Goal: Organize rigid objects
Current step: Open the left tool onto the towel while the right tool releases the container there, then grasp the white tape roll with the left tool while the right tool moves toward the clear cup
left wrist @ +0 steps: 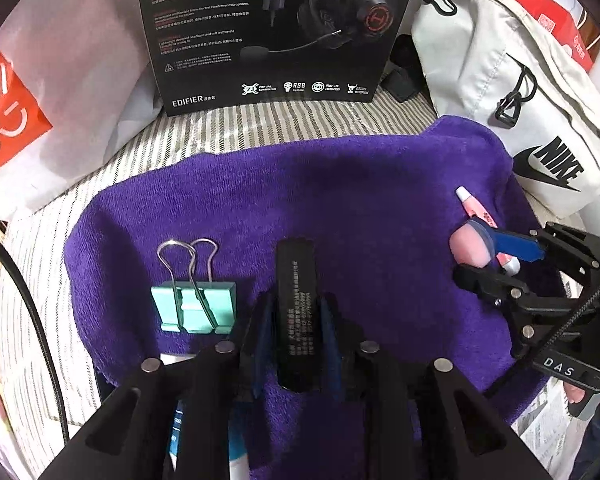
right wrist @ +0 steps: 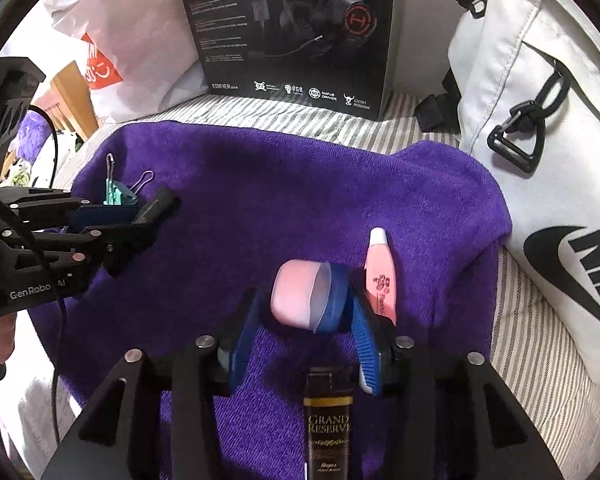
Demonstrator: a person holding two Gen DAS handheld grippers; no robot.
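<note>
Two claws grip: left claw point(left wrist: 296, 316) clamps a flat black printed bar point(left wrist: 296, 300), right claw point(right wrist: 300, 320) a pink capsule point(right wrist: 296, 300).

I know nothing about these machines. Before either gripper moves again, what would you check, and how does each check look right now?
1. Left gripper around the flat black printed bar: ok, the bar lies between its fingers.
2. Right gripper has the pink rounded case between its fingers: ok; firm grip: cannot tell.
3. Pink tapered tube free of the right gripper: not ok, it lies against one finger.
4. Mint green binder clip clear of the left gripper: ok, beside it.
5. Everything rests on the purple towel: ok.
</note>
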